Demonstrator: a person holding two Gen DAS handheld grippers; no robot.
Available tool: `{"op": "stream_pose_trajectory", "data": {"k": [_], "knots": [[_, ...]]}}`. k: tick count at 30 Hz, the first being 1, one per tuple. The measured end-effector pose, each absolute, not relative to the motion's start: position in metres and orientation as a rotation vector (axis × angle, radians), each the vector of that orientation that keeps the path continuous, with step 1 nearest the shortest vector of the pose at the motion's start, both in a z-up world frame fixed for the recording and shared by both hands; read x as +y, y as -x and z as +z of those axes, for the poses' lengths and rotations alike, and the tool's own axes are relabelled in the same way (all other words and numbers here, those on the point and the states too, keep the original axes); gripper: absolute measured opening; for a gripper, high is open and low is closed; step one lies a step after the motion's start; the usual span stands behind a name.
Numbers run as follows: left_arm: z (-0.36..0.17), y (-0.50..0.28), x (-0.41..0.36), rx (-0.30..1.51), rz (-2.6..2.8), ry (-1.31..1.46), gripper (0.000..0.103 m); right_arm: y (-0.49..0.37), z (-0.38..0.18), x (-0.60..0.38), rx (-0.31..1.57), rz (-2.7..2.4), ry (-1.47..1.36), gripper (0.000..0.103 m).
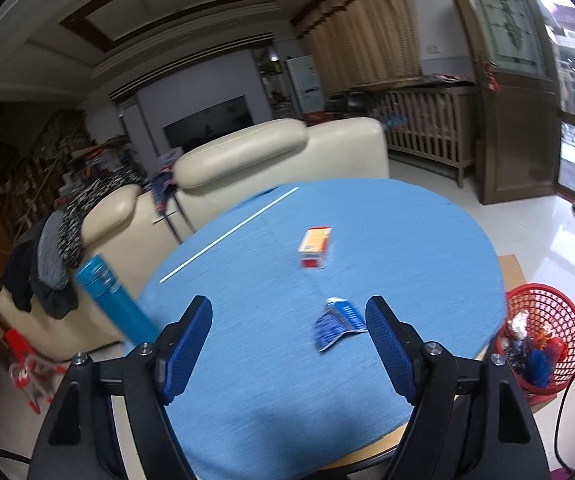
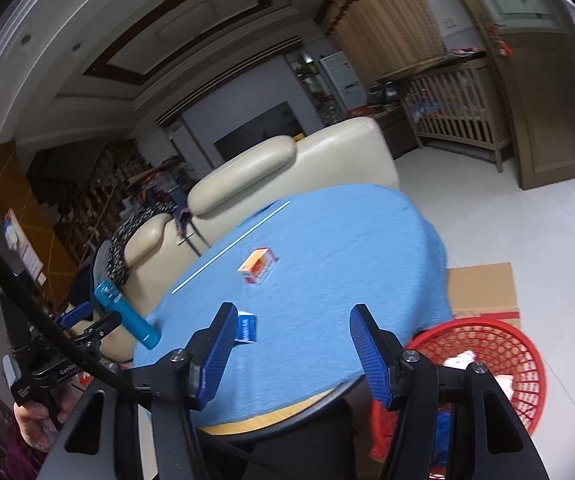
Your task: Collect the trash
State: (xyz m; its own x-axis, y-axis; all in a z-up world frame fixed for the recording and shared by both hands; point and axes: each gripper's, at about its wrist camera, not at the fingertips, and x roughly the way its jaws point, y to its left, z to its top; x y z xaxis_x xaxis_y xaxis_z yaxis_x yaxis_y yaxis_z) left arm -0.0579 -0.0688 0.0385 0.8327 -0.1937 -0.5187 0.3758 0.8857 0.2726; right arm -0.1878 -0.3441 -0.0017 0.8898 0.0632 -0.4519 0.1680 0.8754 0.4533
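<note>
You held the left gripper [image 1: 289, 320] above the near part of the round table [image 1: 427, 240], which wore a blue cloth, and its 2 blue-padded fingers [image 1: 189, 344] stood wide apart with nothing between them. A crumpled blue wrapper [image 1: 337, 322] lay flat on the cloth just ahead of that gripper, close to the right-hand finger but not touching it. Farther across the table sat a small orange, white and red box [image 1: 314, 247], well apart from the wrapper, and a thin white stick [image 1: 229, 235] lay beyond it toward the cream sofa [image 1: 247, 152]. Your right gripper [image 2: 289, 326] hovered over the table's near edge, its fingers [image 2: 369, 354] also spread wide and holding nothing. In the right wrist view the wrapper [image 2: 246, 328] showed just beside the left-hand finger, partly hidden by it. A red mesh basket [image 2: 499, 344] stood on the floor just beside the table on your right, already holding several pieces of trash, with flat cardboard [image 2: 483, 284] behind it. A blue cylinder [image 1: 111, 300] leaned at the table's left side against the sofa.
</note>
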Motion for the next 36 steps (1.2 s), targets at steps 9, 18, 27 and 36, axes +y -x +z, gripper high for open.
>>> {"op": "stream_pose_trajectory", "data": {"k": [9, 18, 27, 36], "knots": [[0.036, 0.05, 0.006, 0.516, -0.195, -0.286, 0.08, 0.151, 0.01, -0.274, 0.523, 0.058, -0.399, 0.064], [0.019, 0.044, 0.075, 0.553, -0.074, -0.212, 0.08, 0.117, 0.011, -0.213, 0.579, 0.14, -0.303, 0.064], [0.013, 0.051, 0.131, 0.553, 0.012, -0.153, 0.08, 0.084, 0.002, -0.133, 0.639, 0.249, -0.199, 0.064], [0.01, 0.063, 0.163, 0.522, 0.069, -0.143, 0.08, 0.078, 0.003, -0.072, 0.643, 0.298, -0.054, 0.064]]}}
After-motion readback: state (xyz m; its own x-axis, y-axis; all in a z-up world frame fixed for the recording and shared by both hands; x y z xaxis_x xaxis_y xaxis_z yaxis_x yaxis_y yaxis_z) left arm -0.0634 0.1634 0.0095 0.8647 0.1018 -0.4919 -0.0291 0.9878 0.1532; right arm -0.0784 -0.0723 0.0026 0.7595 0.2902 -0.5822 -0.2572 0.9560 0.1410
